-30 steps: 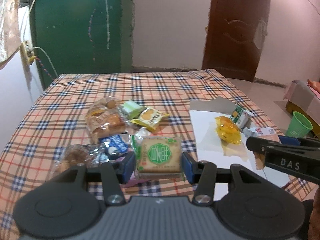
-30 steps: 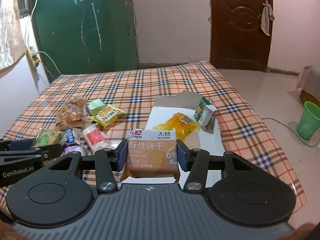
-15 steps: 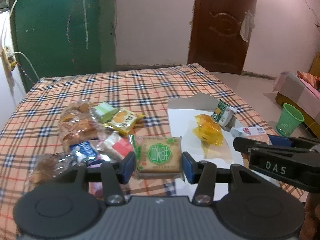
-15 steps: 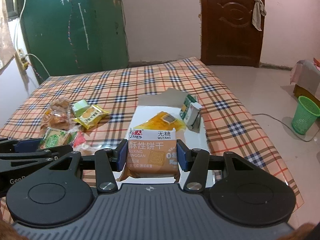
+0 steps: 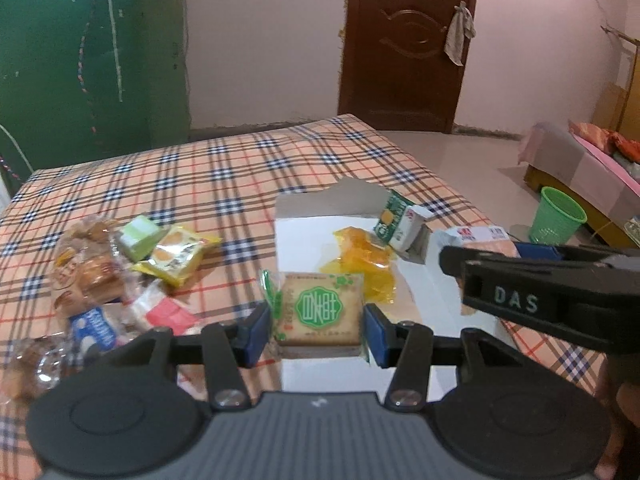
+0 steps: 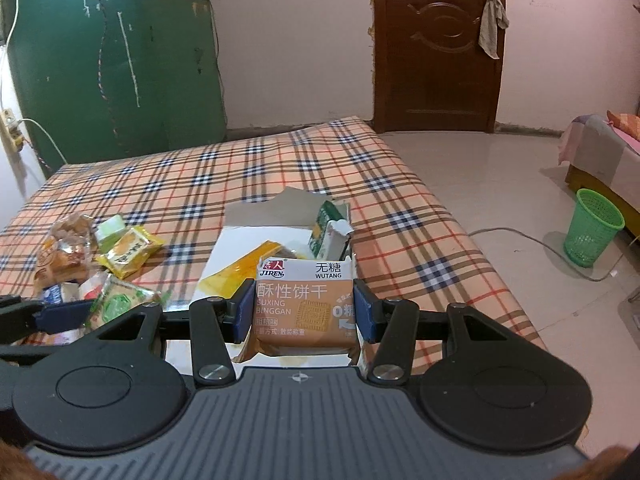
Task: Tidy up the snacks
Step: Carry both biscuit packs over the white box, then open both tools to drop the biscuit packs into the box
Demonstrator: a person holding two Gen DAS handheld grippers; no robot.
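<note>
My left gripper (image 5: pixel 318 334) is shut on a green-labelled biscuit pack (image 5: pixel 320 308) and holds it over the near left edge of the white open box (image 5: pixel 304 240). My right gripper (image 6: pixel 304 314) is shut on a brown biscuit pack (image 6: pixel 306 308) above the box's (image 6: pixel 256 240) near end. A yellow snack bag (image 5: pixel 360 256) and a green-white carton (image 5: pixel 400 224) lie in the box. The right gripper also shows at the right of the left wrist view (image 5: pixel 480 252).
Several loose snacks lie on the plaid table (image 5: pixel 224 176) left of the box: a yellow pack (image 5: pixel 176 254), a green block (image 5: pixel 140 236), a bread bag (image 5: pixel 84 264), a pink-red pack (image 5: pixel 164 312). A green bin (image 6: pixel 592 232) stands on the floor at right.
Both grippers have moved right and forward with their packs, from over the loose snacks and table toward the white box. Both stayed shut.
</note>
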